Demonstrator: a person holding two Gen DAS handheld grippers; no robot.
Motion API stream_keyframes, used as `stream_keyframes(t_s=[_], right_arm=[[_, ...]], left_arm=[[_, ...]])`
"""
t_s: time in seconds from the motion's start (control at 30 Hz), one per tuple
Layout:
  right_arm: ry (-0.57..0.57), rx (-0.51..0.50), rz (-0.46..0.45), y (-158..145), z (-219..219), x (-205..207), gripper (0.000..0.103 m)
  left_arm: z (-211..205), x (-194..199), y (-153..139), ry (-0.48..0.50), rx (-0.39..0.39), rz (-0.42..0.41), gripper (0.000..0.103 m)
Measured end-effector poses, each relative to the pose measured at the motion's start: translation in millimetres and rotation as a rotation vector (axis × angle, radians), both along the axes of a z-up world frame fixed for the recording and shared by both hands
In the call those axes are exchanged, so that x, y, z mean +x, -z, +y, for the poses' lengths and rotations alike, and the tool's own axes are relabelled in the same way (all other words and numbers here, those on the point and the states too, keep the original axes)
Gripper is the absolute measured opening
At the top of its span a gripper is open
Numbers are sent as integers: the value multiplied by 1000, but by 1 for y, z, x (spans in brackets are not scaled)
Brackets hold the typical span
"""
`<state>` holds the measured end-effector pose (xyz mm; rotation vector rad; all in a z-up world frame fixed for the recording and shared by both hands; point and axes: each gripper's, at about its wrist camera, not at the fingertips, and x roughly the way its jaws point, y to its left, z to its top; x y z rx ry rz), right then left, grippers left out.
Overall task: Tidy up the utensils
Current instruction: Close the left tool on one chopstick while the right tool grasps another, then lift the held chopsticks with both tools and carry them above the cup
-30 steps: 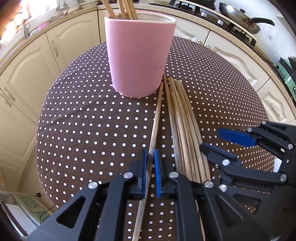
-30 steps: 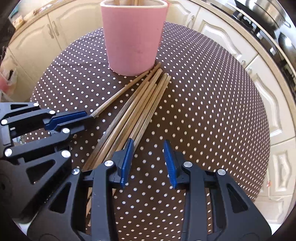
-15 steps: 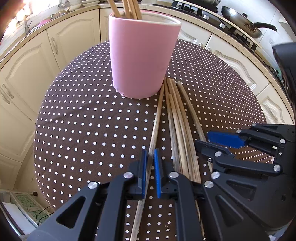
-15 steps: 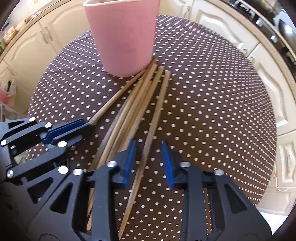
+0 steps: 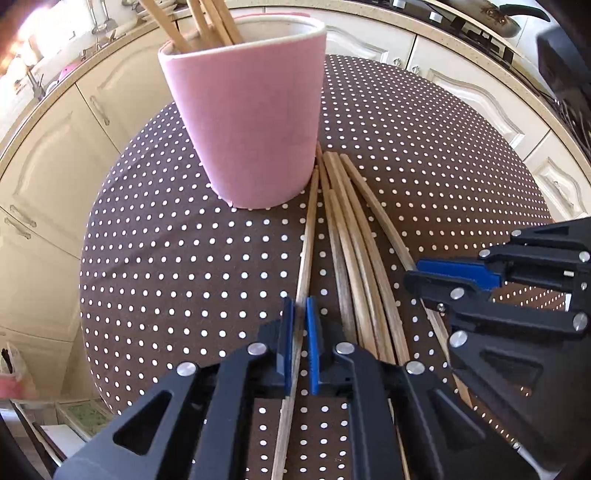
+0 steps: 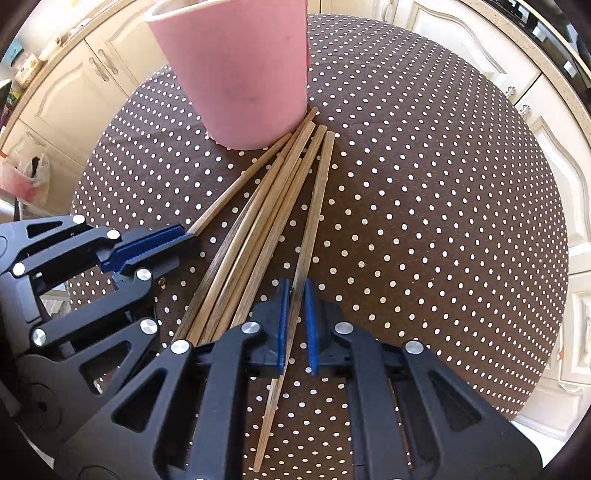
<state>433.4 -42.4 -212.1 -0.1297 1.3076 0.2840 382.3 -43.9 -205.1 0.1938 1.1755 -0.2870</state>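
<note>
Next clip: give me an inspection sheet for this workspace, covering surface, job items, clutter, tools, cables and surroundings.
Surface: round table under a brown white-dotted cloth.
Job's things: pink cylindrical cup holding wooden chopsticks; a bundle of loose wooden chopsticks lying beside its base.
Clutter: nothing seen.
Tools: left tool shut on a single pale chopstick; right tool shut on the outermost chopstick of the bundle.
Cables: nothing seen.
Surroundings: cream kitchen cabinets, a dark frying pan on a stove, a pink bag beyond the table.
</note>
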Motion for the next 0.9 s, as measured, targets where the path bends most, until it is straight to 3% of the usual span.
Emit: stream_keyframes(t_s=[0.3, 0.63, 0.9], right_arm=[[45, 144, -110, -4, -41, -22, 7], [27, 248, -268, -45, -77, -59, 6], [14, 309, -382, -80, -85, -90, 6]], left_arm=[[3, -21, -1, -11, -60, -72, 6], [5, -56, -27, -24, -135, -231, 6], [28, -84, -55, -36, -248, -372, 6]])
